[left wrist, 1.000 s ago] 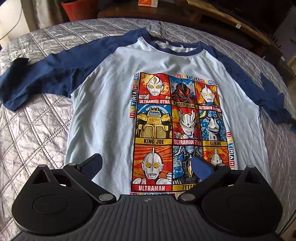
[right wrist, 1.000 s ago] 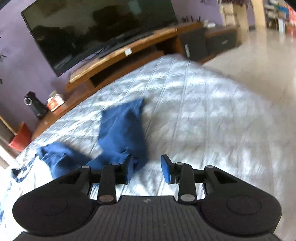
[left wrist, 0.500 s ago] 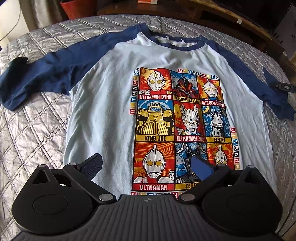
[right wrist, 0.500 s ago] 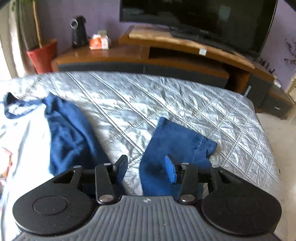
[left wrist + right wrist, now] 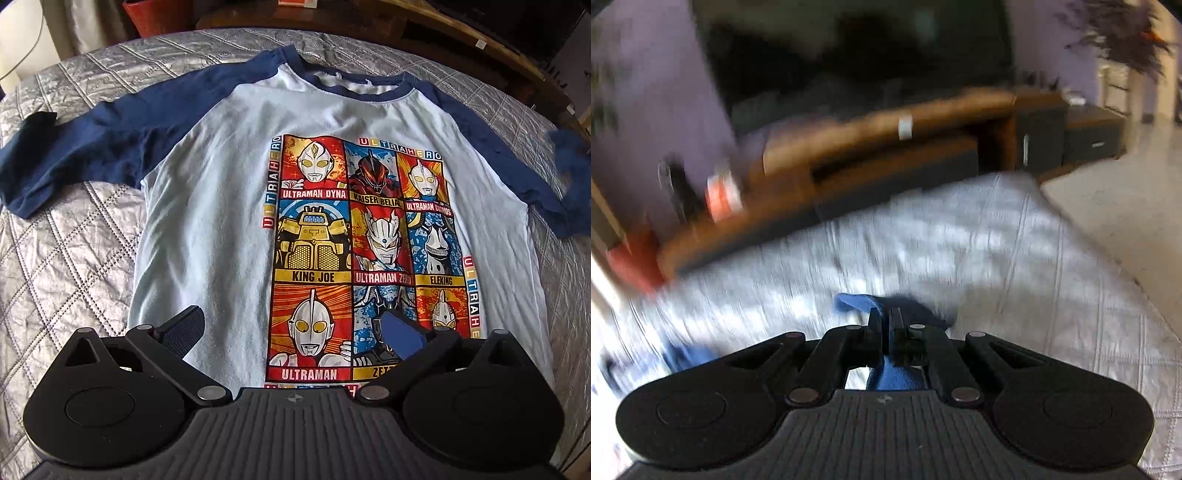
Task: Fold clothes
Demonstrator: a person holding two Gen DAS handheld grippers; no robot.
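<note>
A light blue shirt with navy sleeves and a colourful hero print lies flat, front up, on the bed. My left gripper hovers open over its lower hem, nothing between the fingers. The left sleeve lies stretched out to the left. The right sleeve's end is raised and blurred at the right edge. In the blurred right wrist view my right gripper is shut on that navy sleeve, and fabric hangs below the jaws.
A silver quilted bedspread covers the bed. Beyond its far edge stand a wooden TV stand with a dark television and a red pot. Tiled floor lies to the right.
My right gripper has closed on the sleeve's end and lifted it off the quilt, its view swinging sideways. The left gripper has stayed in place, open.
</note>
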